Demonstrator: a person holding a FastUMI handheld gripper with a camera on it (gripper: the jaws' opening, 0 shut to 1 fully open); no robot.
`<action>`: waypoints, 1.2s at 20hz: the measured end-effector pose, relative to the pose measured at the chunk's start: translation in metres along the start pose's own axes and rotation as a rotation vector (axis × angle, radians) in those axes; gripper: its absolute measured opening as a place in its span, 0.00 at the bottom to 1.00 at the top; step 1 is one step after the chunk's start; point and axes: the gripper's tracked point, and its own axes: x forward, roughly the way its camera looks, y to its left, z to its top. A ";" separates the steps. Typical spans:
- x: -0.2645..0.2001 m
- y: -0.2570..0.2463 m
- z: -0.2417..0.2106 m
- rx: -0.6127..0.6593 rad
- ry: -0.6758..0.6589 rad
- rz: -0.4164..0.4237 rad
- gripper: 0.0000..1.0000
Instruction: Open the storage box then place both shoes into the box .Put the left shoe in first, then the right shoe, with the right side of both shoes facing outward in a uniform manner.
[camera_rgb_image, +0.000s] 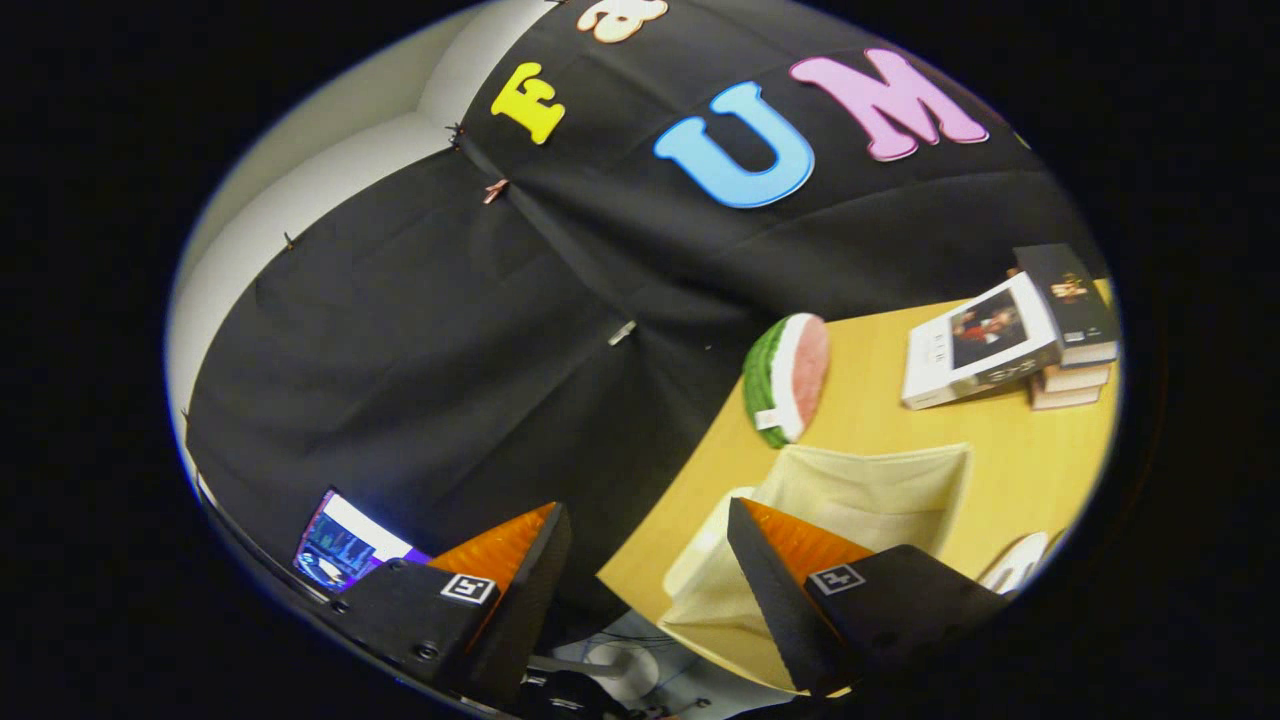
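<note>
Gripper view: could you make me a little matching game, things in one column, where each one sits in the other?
Things:
1. watermelon slice
2. stack of books
3. storage box
4. tongs

Places:
A. far end of the wooden table, beyond the box
B. open, nothing between the fingers
C. at the table's edge, against the black cloth
D. just ahead of the right finger

Pairs: 1-C, 2-A, 3-D, 4-B

cream storage box (880, 490), yellow wooden table (1040, 460)
</note>
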 end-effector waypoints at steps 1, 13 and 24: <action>-0.020 -0.018 0.002 -0.020 -0.020 -0.048 0.97; -0.158 -0.208 -0.148 -0.192 0.269 -0.580 0.81; -0.134 -0.311 -0.186 -0.238 0.317 -0.826 0.46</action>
